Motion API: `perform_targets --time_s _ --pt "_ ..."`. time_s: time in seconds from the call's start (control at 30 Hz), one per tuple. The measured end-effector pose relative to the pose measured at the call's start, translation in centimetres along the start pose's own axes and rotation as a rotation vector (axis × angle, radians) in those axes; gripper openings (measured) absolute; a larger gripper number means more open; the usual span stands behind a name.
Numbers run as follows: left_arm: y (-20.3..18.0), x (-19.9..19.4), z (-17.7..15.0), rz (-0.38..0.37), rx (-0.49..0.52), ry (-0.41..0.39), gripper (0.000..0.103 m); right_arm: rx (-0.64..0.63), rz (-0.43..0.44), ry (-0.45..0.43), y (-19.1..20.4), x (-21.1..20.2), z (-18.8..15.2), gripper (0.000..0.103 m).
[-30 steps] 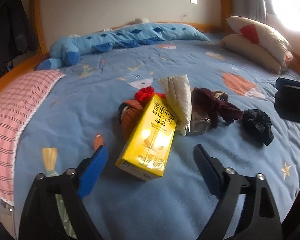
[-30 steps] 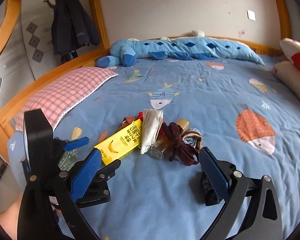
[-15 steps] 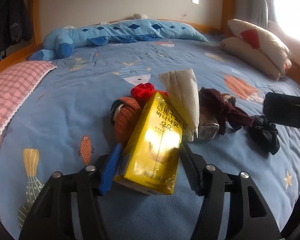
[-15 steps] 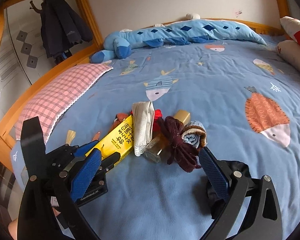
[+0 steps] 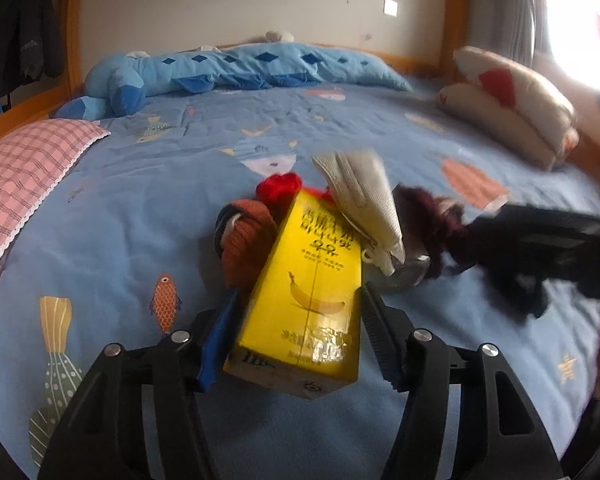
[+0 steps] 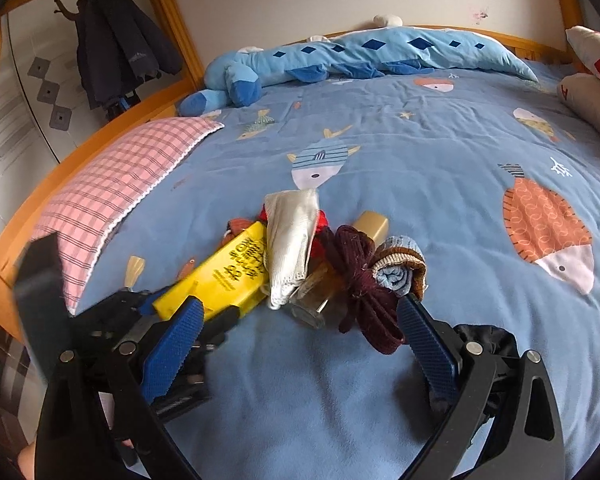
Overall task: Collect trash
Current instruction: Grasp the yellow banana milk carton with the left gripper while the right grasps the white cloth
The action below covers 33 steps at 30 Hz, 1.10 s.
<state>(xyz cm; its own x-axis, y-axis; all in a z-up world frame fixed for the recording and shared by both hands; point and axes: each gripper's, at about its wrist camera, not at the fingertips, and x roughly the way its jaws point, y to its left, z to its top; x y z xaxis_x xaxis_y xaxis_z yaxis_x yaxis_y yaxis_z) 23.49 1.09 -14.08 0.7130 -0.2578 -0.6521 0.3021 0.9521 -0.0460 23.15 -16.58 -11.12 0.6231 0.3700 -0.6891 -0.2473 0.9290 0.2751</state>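
Note:
A yellow banana-milk carton (image 5: pixel 308 284) lies on the blue bedspread in a pile of items. My left gripper (image 5: pixel 296 320) is shut on the carton's near end, one finger on each side; the carton also shows in the right wrist view (image 6: pixel 224 276). Against it lie a folded white cloth (image 5: pixel 364 200), an orange-brown sock roll (image 5: pixel 244 240), a red item (image 5: pixel 278 186), a dark maroon sock bundle (image 6: pixel 360 276), a glass bottle (image 6: pixel 316 296) with a tan cap and a blue-brown sock roll (image 6: pixel 400 268). My right gripper (image 6: pixel 300 344) is open and empty, just before the pile.
A pink checked pillow (image 6: pixel 116 184) lies at the left edge. A blue plush toy (image 6: pixel 340 56) runs along the headboard. White-and-red cushions (image 5: pixel 516 104) sit at the right. A black sock (image 6: pixel 488 336) lies by my right finger. The wooden bed frame (image 6: pixel 80 148) borders the left.
My left gripper moved forward around the carton and closed on its near end. My right gripper moved closer to the pile and stayed open.

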Motion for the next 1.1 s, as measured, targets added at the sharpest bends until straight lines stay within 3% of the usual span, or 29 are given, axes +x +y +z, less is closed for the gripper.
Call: perform_targets --time_s 0.27,0.47,0.87,0.93,1.1 --pt "2.6 -1.6 0.3 -0.119 -0.148 -0.01 0.056 -0.033 -0.005 0.024 0.4 1.6 0.8 0.082" --pt "2.2 -0.1 0.2 -0.14 -0.149 0.028 0.056 -0.031 -0.009 0.036 0.5 2.5 1.2 0.082" --pt "0.2 2.4 -0.5 -0.062 -0.066 0.068 0.057 -0.032 -0.011 0.058 0.0 3.8 1.6 0.082" --pt "0.2 2.8 -0.6 -0.054 -0.061 0.081 0.062 -0.031 -0.009 0.057 -0.1 3.8 1.7 0.082" --pt "0.2 2.9 -0.6 -0.051 -0.069 0.076 0.056 -0.029 -0.015 0.06 -0.3 4.4 1.9 0.082"
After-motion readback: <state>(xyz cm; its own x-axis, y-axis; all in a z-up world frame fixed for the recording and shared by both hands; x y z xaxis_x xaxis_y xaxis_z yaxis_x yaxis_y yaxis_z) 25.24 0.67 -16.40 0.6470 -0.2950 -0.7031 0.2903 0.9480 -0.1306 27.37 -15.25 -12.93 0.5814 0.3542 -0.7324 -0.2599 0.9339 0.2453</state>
